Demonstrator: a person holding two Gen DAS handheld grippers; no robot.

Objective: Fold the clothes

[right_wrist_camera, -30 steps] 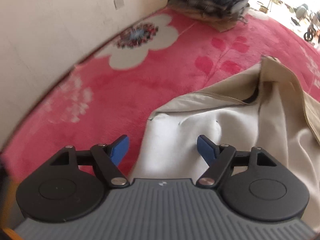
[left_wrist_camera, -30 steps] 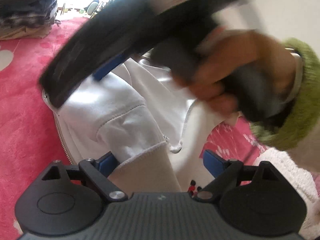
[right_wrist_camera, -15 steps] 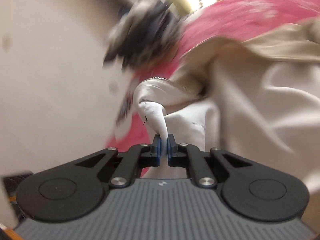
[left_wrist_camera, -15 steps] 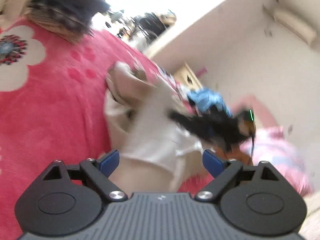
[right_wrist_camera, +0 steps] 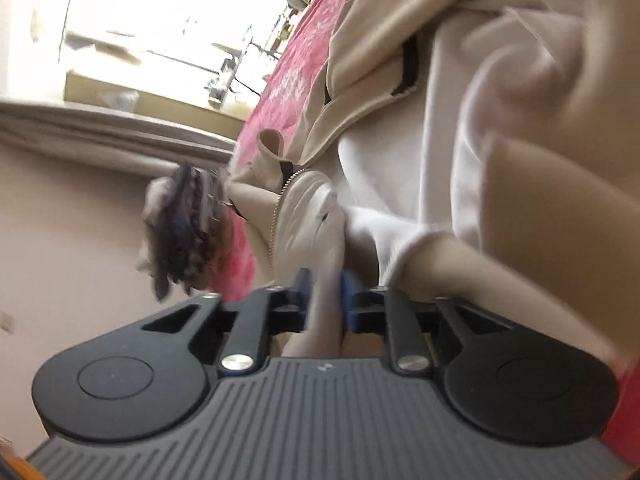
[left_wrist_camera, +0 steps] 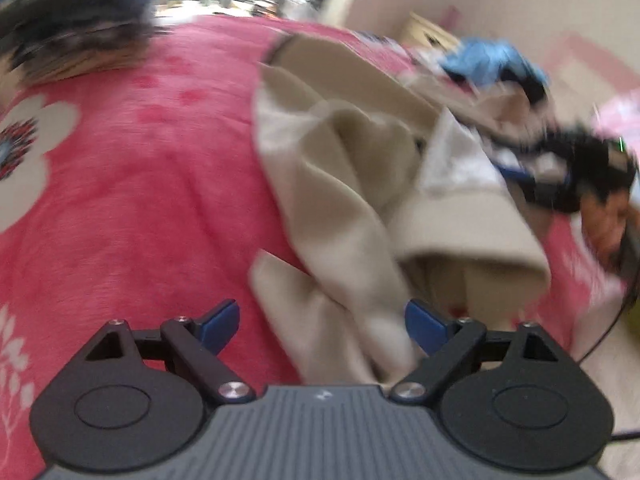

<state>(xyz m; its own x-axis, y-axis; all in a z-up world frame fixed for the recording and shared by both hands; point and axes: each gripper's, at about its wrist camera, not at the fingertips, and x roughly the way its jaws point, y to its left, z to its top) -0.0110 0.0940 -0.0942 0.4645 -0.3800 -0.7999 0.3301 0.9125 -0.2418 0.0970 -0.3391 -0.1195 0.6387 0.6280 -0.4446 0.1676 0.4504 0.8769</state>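
L gripper (left_wrist_camera: pixel 322 322): blue pads spread wide, nothing pinched; beige fabric runs between them and under the body, can't tell if it touches either pad. Hovers low over the pink blanket (left_wrist_camera: pixel 132 200), w/ white flower print at the left edge.

Beige jacket (left_wrist_camera: pixel 352 184) lies crumpled on the blanket, centre-right in L view, folds bunched, a rolled edge/cuff on its right side. White lining part (left_wrist_camera: pixel 456 156) shows near the top right of the heap. L view blurry overall.

R gripper (right_wrist_camera: pixel 325 294): blue pads squeezed onto a fold of the jacket (right_wrist_camera: pixel 312 216), pale fabric w/ a zipper line (right_wrist_camera: pixel 280 208) rising straight out from between the pads. R cam is rolled sideways, so blanket (right_wrist_camera: pixel 296 76) and wall look tilted. Rest of the jacket fills the right and top of R view, white inner fabric (right_wrist_camera: pixel 440 120) bunched close to the lens, blurred.

In L view the R gripper (left_wrist_camera: pixel 560 172) appears far right as a dark blur at the jacket's edge, w/ a hand (left_wrist_camera: pixel 604 216) on it; details unreadable.

Bkgd: stack of dark folded clothes (left_wrist_camera: pixel 76 28) at the blanket's far left corner, same stack (right_wrist_camera: pixel 184 224) in R view next to the wall. Blue garment (left_wrist_camera: pixel 488 60) in a messy pile beyond the jacket. Bright window area (right_wrist_camera: pixel 160 20) in R view.
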